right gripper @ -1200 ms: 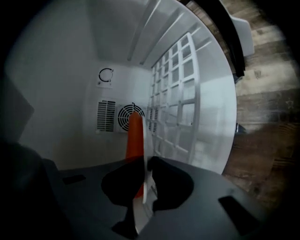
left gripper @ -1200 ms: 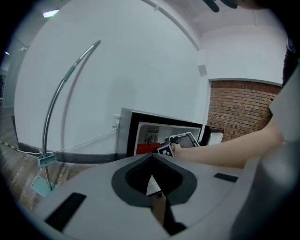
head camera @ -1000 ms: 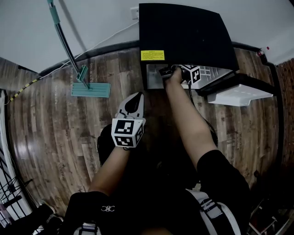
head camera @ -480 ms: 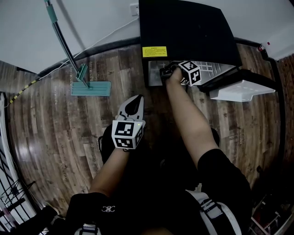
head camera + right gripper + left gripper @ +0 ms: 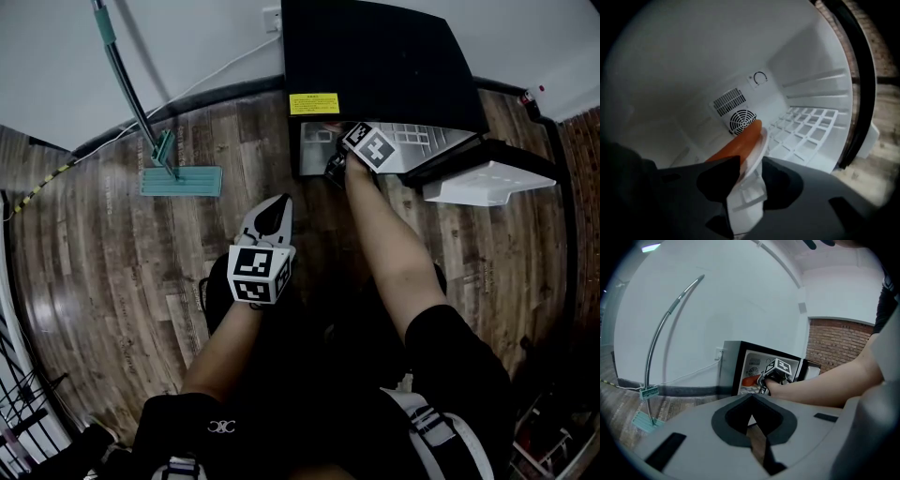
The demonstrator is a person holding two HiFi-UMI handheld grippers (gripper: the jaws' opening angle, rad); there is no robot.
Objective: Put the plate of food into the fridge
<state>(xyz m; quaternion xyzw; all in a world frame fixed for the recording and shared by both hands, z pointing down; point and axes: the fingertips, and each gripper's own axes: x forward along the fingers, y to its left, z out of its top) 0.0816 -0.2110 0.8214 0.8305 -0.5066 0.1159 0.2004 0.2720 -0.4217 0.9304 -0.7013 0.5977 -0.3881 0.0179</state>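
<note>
Presently we list the following.

- Fridge (image 5: 375,56): black and small, standing on a wood floor (image 5: 112,272) against the wall. Its door (image 5: 478,173) is swung open to the right.
- Right gripper (image 5: 750,187): reached into the fridge mouth, jaws opening. The plate (image 5: 757,154) sits between them, with a gap showing beside it.
- Plate: white, seen edge-on and tilted, inside the fridge in front of the round rear vent. It carries orange food (image 5: 736,145). We take it to sit over the wire shelf (image 5: 806,133), though we cannot make out the contact.
- Left gripper (image 5: 273,208): held over the floor well short of the fridge and pointed toward it. Its jaw tips are together, with nothing between them.
- Mop (image 5: 183,180): green head flat on the floor, handle leaning on the wall, left of the fridge.
</note>
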